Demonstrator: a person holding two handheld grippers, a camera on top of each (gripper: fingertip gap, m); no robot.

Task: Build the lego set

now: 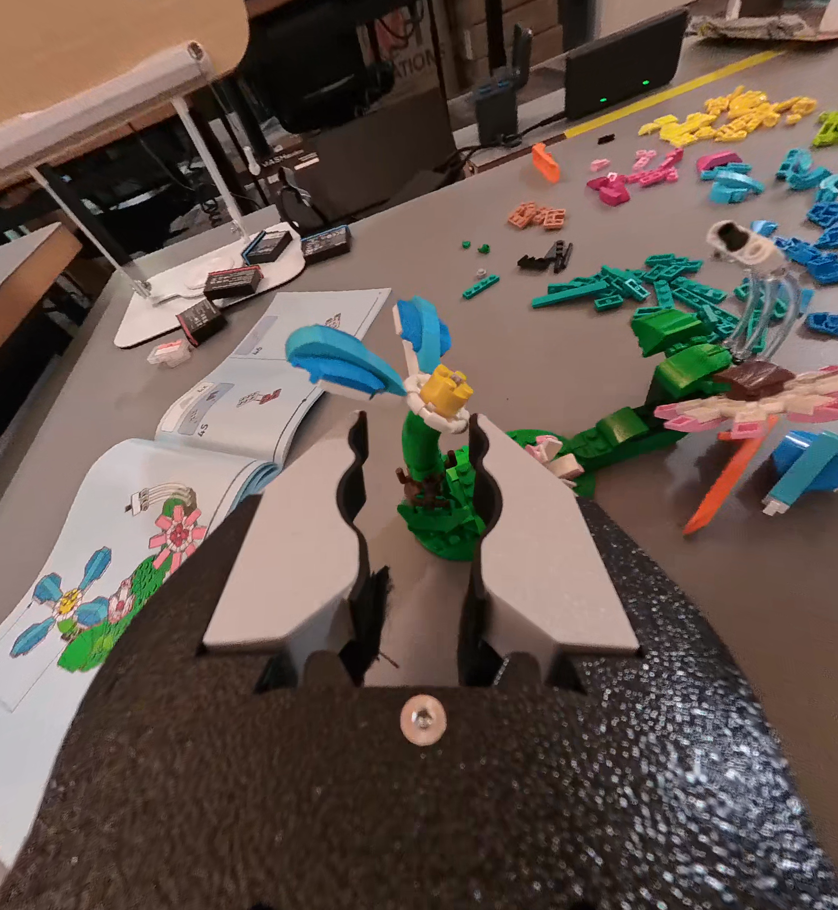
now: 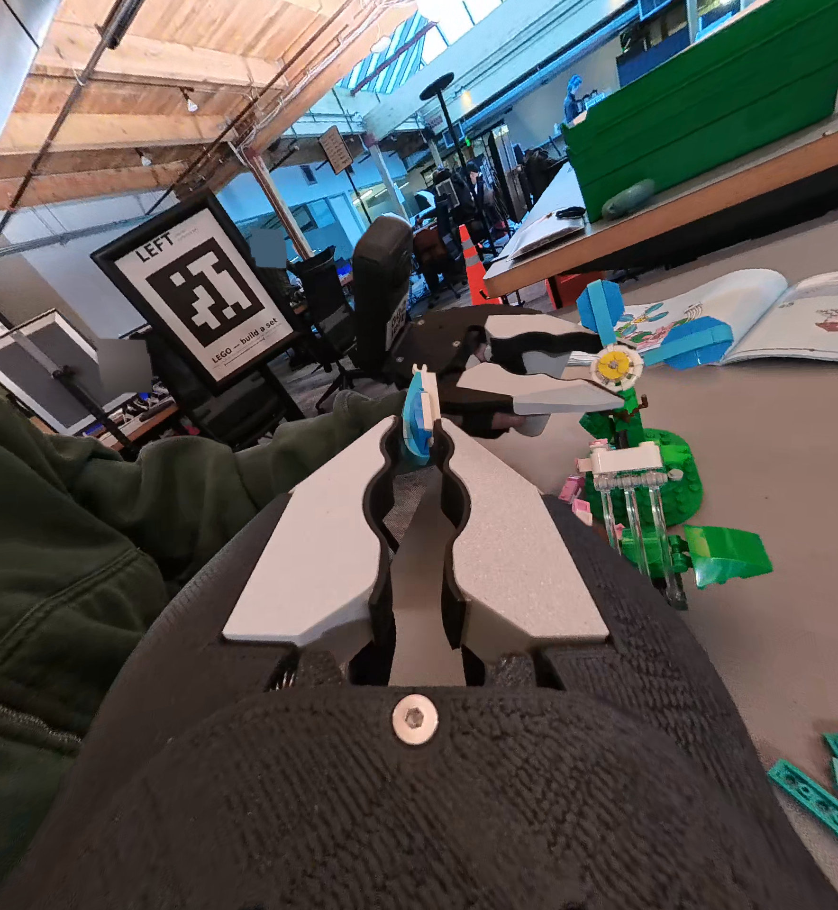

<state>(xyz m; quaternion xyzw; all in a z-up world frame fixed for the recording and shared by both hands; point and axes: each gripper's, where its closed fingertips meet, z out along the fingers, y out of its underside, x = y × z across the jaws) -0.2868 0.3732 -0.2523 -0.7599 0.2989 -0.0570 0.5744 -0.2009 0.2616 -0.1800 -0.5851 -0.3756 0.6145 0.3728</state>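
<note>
A blue flower (image 1: 444, 394) with a yellow centre and two blue petals stands on a green stem and a round green base (image 1: 444, 522). My left gripper (image 1: 417, 423) is open, with one finger on each side of the stem just below the flower head and not touching it. It also shows in the right wrist view (image 2: 604, 374), with its jaws on either side of the flower head (image 2: 613, 367). My right gripper (image 2: 414, 423) is shut on a blue and white petal piece (image 2: 419, 428), held up in the air to the left of the flower.
An open instruction booklet (image 1: 259, 394) lies left of the flower. A pink flower (image 1: 761, 399), a loose blue petal (image 1: 811, 468) and a clear stand with a white top (image 1: 747, 246) are on the right. Sorted piles of bricks (image 1: 653, 290) lie behind. A lamp stand (image 1: 161, 295) is at the back left. Tip to tip, the grippers are about 15 centimeters apart.
</note>
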